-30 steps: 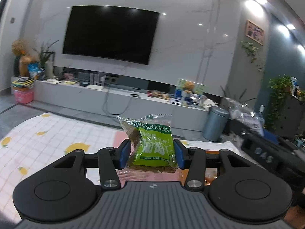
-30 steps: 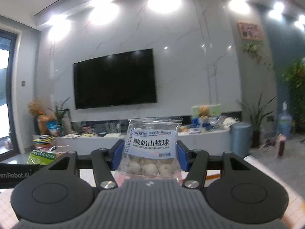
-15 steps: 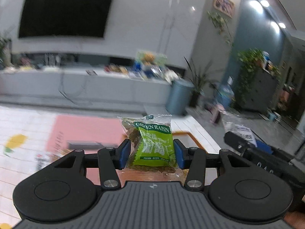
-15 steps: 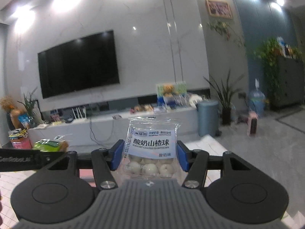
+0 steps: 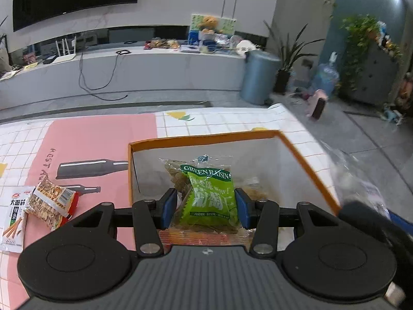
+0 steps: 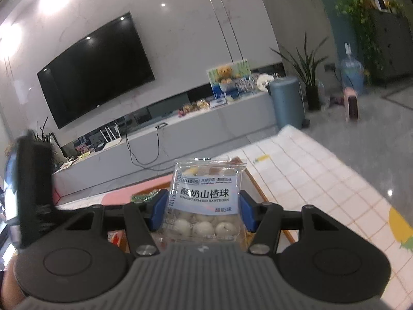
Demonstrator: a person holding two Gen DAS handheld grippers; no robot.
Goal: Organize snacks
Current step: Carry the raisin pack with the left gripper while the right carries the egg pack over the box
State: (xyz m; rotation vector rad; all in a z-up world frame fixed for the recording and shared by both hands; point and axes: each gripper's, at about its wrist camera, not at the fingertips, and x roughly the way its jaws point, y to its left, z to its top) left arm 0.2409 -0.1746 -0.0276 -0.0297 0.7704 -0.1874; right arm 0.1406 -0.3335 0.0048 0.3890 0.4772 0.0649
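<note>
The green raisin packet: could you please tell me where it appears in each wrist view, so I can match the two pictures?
Left wrist: the raisin packet sits centre frame, clamped in the left gripper above the orange box.
Right wrist: only a green sliver shows at left of centre, beside the hawthorn packet in the right gripper.
Shared landmark: the blue bin.

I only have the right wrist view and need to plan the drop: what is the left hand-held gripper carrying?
Observer: The left hand-held gripper is shut on a green raisin packet.
Operator: Where's the box?
Observer: The orange-rimmed box lies open right ahead of that packet, with other snack packets inside.
Operator: Anything left out?
Observer: A white packet and a brown packet lie on the pink mat, left of the box.
</note>
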